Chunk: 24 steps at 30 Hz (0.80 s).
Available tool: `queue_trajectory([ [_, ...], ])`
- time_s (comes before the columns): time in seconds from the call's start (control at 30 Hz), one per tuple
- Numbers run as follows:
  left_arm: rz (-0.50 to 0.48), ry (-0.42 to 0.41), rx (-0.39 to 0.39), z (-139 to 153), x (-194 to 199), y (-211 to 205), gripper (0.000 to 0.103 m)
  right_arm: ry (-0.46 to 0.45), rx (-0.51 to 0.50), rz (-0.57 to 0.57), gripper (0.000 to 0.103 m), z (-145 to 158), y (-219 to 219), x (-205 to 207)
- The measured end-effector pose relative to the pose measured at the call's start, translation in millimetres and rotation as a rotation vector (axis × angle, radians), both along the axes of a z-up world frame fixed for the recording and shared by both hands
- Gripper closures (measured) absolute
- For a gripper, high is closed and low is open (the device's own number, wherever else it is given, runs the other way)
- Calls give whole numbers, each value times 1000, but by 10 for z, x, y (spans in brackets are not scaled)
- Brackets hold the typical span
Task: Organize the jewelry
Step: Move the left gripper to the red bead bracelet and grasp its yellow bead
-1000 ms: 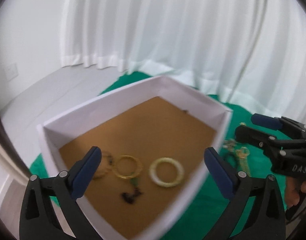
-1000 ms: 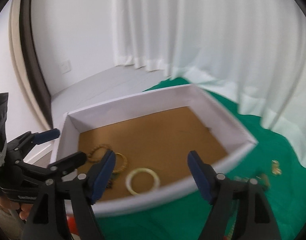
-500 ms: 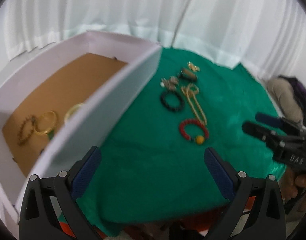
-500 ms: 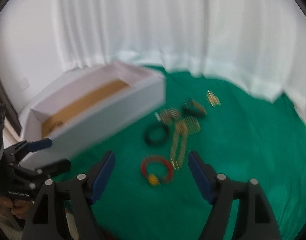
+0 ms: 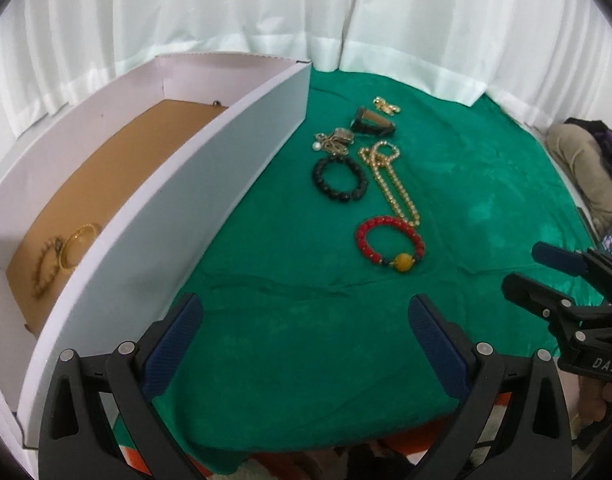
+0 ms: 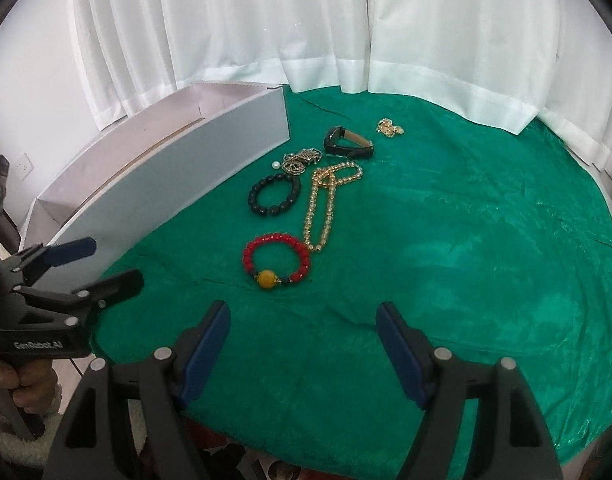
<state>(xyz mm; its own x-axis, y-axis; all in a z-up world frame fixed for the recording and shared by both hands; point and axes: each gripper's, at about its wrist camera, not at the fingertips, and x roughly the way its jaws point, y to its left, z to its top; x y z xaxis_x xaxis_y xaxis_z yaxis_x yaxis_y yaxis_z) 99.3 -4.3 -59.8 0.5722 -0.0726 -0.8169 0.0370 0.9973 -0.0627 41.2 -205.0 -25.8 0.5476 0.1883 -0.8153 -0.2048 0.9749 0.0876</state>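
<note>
Black gripper (image 6: 302,344), blue pads (image 6: 204,350), silver screws.

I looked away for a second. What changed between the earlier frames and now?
Both grippers swung right, from over the white box to face the loose jewelry on the green cloth. The left gripper and right gripper remain open and empty. The red bracelet, black bracelet and gold necklace lie untouched.

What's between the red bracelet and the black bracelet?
Only bare green cloth lies between the red bracelet and the black bracelet, seen in the right wrist view.
</note>
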Motion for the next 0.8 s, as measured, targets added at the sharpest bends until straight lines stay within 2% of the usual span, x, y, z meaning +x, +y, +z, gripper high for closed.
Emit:
queue_trajectory([
  [0.23,-10,6,23,-27,38,-56,1,12,9,-5,26,-45,-27,-33],
  [0.63,-41,5,109,-100,169,-236,1,21,8,-32,26,-95,-134,-39],
  [0.73,-55,17,95,-152,224,-255,1,21,13,-34,26,-92,-158,-49],
  [0.8,-70,19,21,-192,286,-224,1,19,16,-38,26,-87,-176,-57],
])
